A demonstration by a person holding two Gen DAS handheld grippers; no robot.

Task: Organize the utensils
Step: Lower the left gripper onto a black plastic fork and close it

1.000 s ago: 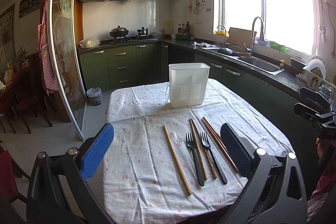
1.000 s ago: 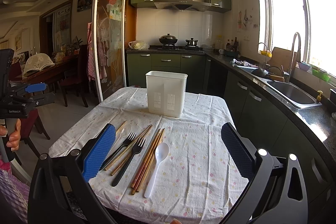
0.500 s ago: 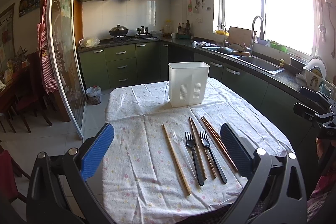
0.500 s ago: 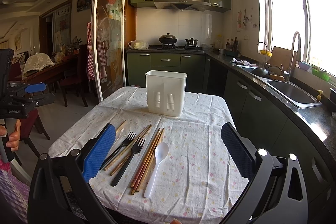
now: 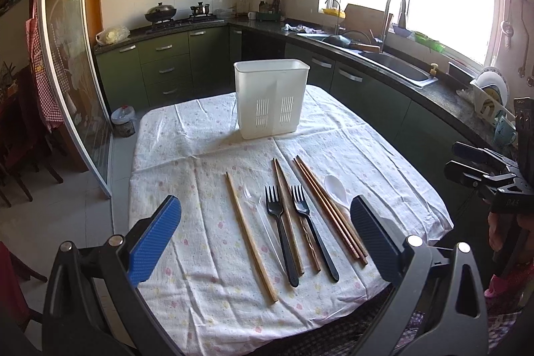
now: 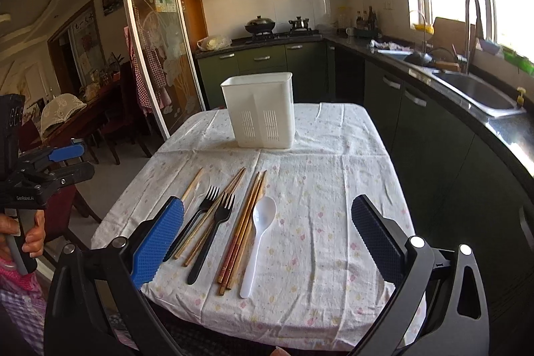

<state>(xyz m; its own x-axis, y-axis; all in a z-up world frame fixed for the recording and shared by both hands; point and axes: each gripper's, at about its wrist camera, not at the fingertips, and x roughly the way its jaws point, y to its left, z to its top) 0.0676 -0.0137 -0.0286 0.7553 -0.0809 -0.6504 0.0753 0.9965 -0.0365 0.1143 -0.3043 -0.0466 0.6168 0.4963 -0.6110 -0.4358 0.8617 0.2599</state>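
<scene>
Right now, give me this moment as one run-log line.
left claw open, empty | right claw open, empty | forks, chopsticks, white spoon on cloth | caddy upright

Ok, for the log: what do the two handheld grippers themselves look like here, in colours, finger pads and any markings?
Both are alike. The left gripper and right gripper have black angular frames with silver bolts. On each, one textured pad is blue, the other black. In the right wrist view the left gripper carries small white lettering, too small to read surely. No cables show.
</scene>
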